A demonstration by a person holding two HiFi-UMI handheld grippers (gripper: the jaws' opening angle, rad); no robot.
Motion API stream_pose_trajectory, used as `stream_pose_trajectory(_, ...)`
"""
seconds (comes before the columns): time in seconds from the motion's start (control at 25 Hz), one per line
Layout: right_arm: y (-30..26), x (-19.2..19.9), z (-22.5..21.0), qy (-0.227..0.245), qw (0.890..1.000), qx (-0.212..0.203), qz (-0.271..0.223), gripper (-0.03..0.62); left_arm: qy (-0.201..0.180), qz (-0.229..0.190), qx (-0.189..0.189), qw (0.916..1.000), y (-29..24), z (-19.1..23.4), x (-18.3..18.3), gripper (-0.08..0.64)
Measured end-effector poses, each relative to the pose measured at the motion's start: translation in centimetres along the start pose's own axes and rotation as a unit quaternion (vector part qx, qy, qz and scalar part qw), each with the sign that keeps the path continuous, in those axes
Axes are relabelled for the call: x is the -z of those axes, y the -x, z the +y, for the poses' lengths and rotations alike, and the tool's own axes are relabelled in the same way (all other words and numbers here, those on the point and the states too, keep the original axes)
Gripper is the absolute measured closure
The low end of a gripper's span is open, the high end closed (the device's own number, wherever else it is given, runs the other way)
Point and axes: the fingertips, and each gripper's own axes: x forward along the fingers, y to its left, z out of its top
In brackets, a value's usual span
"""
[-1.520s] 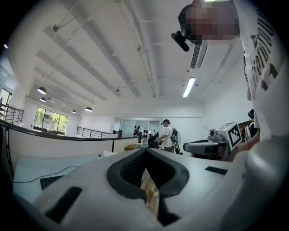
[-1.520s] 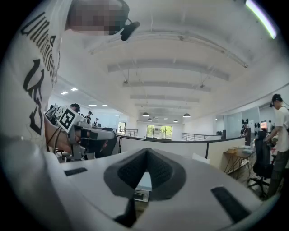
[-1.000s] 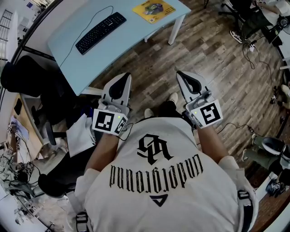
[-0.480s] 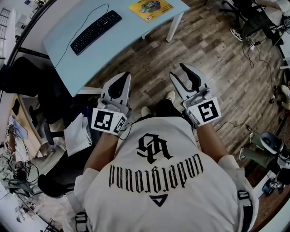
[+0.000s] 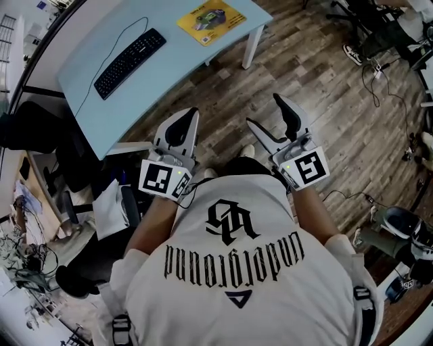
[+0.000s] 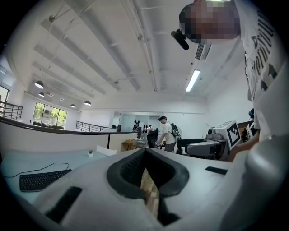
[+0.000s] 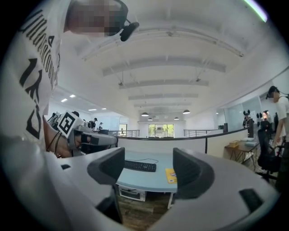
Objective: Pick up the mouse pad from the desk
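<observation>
The mouse pad (image 5: 211,18) is a thin yellow sheet lying flat on the pale blue tabletop (image 5: 169,67). It sits near the right end, by the front edge above a white leg, well apart from the keyboard (image 5: 130,53) to its left. Whether the darker patch in its middle is print or something resting on it is too small to tell. I judge the pad light, soft and floppy, likely with a grippy underside. It won't break, but it will droop and may fold if pinched by one corner. Lying flat, it offers little to bite. The best hold looks like the edge nearest the tabletop's rim, lifted or drawn slightly past the rim, then pinched well in from the corner. Both claws are level over the wooden floor, well short of the tabletop. The right claw (image 5: 265,111) has its jaws apart, having just been opening, with nothing between them. The left claw (image 5: 186,118) has its jaws together and empty.
</observation>
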Motion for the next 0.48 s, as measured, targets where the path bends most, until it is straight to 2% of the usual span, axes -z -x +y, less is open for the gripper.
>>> stream_pose_trajectory(0.28, 1.7, 0.9, -7.9, -0.025, 1.000, -0.005, -0.004, 0.268, -0.013, -0.001, 0.002, 0.9999, -8.2, -2.7, -0.8, 0.554)
stream_pose_trajectory(0.48, 2.4, 0.8, -11.4, -0.040, 0.999, -0.003, -0.016, 0.267, -0.019, -0.002, 0.002, 0.9998, -11.9, -3.5, -1.4, 0.554)
